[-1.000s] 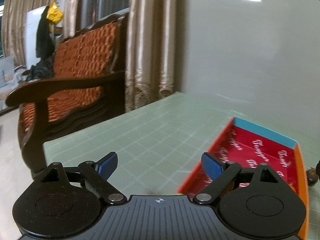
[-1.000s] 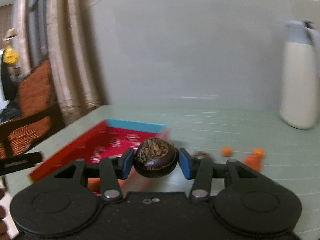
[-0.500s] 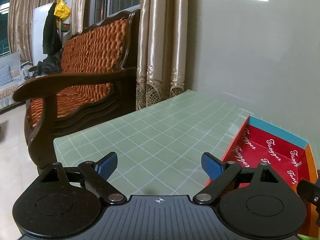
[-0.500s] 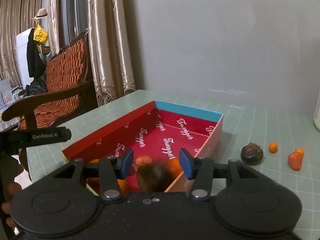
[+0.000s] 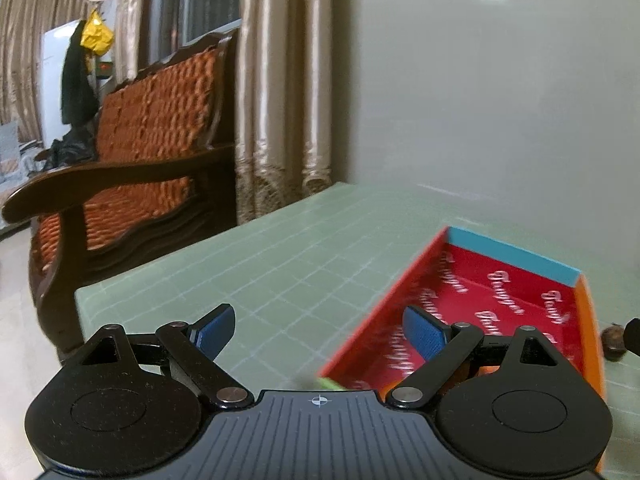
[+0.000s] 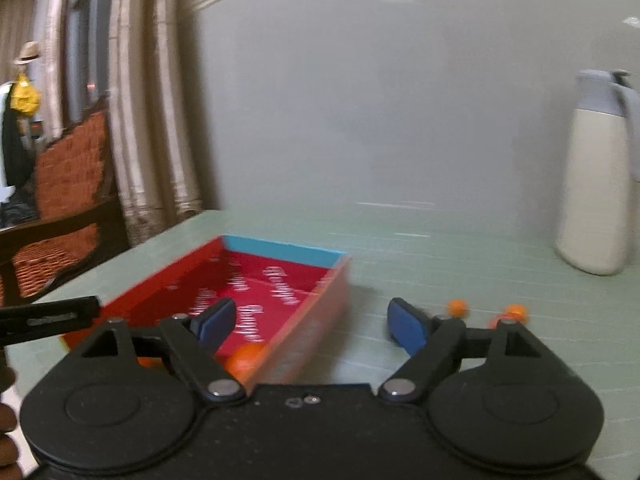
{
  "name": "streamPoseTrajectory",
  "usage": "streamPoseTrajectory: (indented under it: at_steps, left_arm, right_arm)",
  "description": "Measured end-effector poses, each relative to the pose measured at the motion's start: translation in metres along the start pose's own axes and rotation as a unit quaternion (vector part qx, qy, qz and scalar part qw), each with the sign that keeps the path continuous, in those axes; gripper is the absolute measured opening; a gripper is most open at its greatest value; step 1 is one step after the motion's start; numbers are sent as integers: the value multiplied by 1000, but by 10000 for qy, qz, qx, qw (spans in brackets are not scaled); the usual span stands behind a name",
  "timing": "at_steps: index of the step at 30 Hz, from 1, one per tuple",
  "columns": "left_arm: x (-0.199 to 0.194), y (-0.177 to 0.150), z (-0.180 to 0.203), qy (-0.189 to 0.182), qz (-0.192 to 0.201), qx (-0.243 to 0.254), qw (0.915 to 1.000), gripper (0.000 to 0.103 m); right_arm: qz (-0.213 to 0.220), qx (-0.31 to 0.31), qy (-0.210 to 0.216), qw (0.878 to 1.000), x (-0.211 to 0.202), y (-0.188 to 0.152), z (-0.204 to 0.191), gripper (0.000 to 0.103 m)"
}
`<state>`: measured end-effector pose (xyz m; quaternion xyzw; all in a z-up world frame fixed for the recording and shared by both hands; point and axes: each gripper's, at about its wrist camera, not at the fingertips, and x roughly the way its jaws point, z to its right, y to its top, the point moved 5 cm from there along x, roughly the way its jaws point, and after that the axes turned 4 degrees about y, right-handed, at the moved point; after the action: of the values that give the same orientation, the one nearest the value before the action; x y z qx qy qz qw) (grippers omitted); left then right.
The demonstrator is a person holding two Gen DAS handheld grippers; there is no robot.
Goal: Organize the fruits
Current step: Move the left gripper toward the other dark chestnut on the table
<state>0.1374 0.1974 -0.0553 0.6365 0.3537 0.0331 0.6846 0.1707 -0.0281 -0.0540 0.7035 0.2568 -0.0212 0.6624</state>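
From the left wrist view, the left tongs (image 5: 316,326) stand wide apart with nothing between the blue pads, hovering over the pale green gridded counter (image 5: 280,264) just beside the near corner of the shallow red cardboard tray with a blue end wall and white lettering (image 5: 516,258). A dark brown round fruit (image 5: 613,337) lies on the counter just outside the tray's orange side wall, and a blurred green sliver shows at the tray's near corner, too smeared to identify. From the right wrist view, the right tongs (image 6: 310,326) have just been opening and now gape wide with nothing held; the left pad hangs over the tray (image 6: 280,249) and the right pad over bare counter (image 6: 400,240). A rounded orange fruit (image 6: 244,356) sits in the tray's near end, and two small orange fruits (image 6: 457,306) lie loose on the counter beyond the right pad, well apart from the tall cream jug with a grey lid (image 6: 596,176). The tray's near end is hidden by the tongs' body, so what else lies there I cannot tell. The likely trouble from here: the picture is blurred by motion, and a quick swing toward the loose fruits could clip the light tray's wall and shove it, or nudge the small round fruits so they roll off toward the jug.
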Motion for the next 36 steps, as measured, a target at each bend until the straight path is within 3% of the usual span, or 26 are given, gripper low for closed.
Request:
streamPoseTrajectory:
  at_steps: [11,17,26,36]
  left_arm:
    - [-27,-1,76,-664,399,530,9956,90]
    - [-45,-3,110,-1020,569,760,9902,90]
    - [-60,-12,159,-1438,651,1132,9810,90]
    - [-59,-28,203,-1546,472,1600,9738,90]
  right_arm:
    - [11,225,-1386,9901,-18,-12,77,84]
    - [-42,387,-1930,9804,-34,-21,115,84]
    - [-73,498,-2479,9675,-52,-32,151,84]
    - [-125,604,-2793,9582,-73,-42,180,84]
